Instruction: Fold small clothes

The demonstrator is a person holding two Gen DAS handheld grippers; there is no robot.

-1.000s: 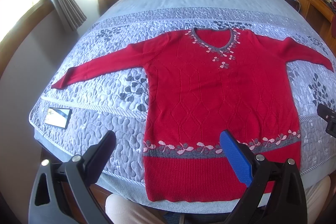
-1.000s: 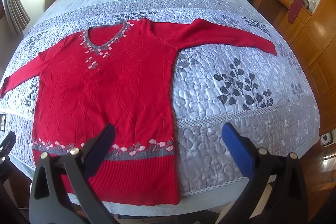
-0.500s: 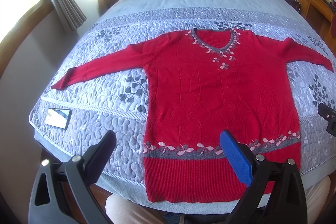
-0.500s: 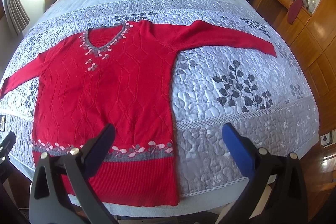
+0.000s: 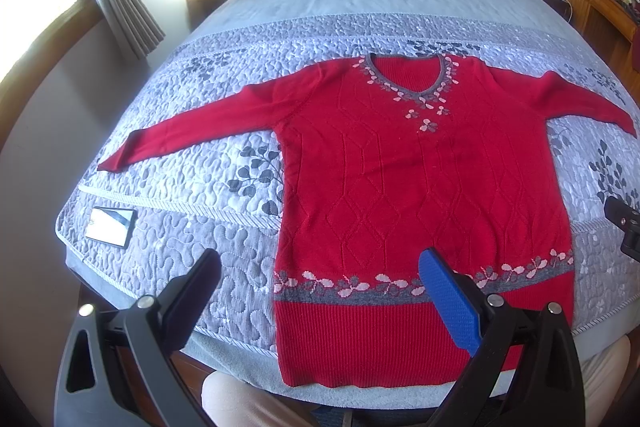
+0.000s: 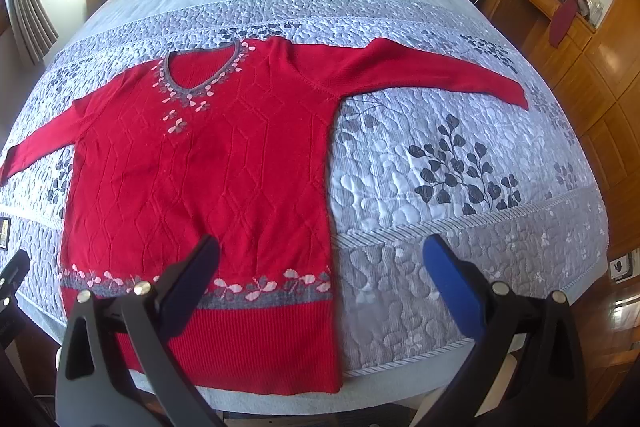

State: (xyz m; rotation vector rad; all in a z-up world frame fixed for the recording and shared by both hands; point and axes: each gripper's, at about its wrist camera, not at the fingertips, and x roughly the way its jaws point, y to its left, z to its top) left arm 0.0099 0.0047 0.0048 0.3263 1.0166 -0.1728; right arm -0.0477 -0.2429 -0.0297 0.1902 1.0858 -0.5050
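A red knitted sweater with a grey V-neck and a grey band of pink flowers above the hem (image 5: 420,195) (image 6: 192,187) is spread flat, face up, on a grey quilted bedspread with a dark leaf print (image 5: 208,195) (image 6: 460,219), both sleeves stretched out to left and right and the hem at the near edge. The left gripper (image 5: 320,291) and the right gripper (image 6: 322,275) are held above that near edge with fingers spread wide and released, nothing being grasped. A flat rectangular phone-like object (image 5: 110,226) is seen at the near left corner, well apart from the sweater.
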